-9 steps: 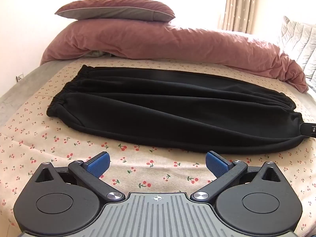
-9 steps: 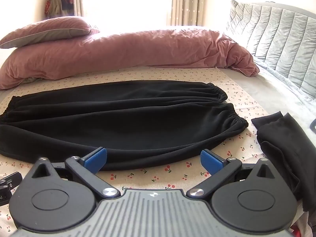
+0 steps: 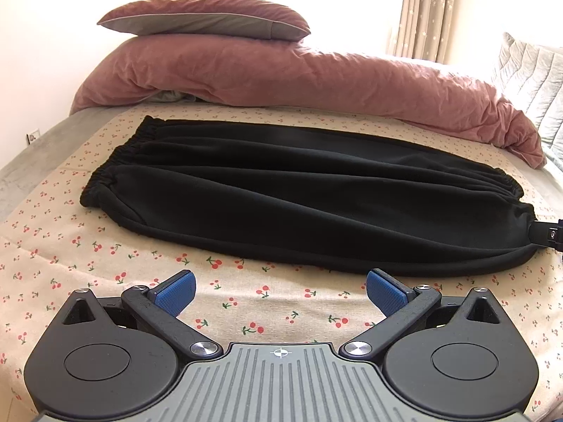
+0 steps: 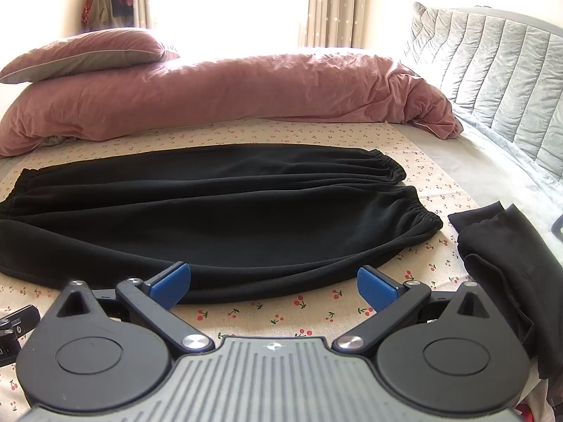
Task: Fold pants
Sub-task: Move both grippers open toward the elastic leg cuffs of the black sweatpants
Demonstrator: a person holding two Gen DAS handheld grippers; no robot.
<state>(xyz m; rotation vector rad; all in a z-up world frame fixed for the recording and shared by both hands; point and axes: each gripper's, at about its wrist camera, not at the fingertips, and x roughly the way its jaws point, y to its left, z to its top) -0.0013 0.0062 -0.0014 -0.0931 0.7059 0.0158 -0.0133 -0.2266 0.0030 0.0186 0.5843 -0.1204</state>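
Left-wrist view shows the bed covered by a cream sheet printed with small red cherries (image 3: 88,246), and across it, lying flat and already doubled leg on leg, the black soft-fleece pants (image 3: 299,197). Their long axis runs side to side across both views, crosswise to the way the grippers point, with the gathered waistband at the left end and the elastic cuffs (image 4: 404,190) at the right end. Along the far edge lies a rolled dusty-pink duvet (image 3: 281,74) with a pink-and-grey pillow (image 3: 207,17) on top; a second dark folded garment (image 4: 503,256) sits just right of the cuffs. The right gripper (image 4: 274,281) is the nearer one: the pants' near folded edge lies between its spread blue pads, though no pad presses on the cloth. The left gripper (image 3: 281,290) hovers a little short of that edge, over bare sheet, jaws likewise spread wide and empty. Judging from this, the coming fold should carry one end along the long axis toward the other, so each gripper must shift sideways to an end.
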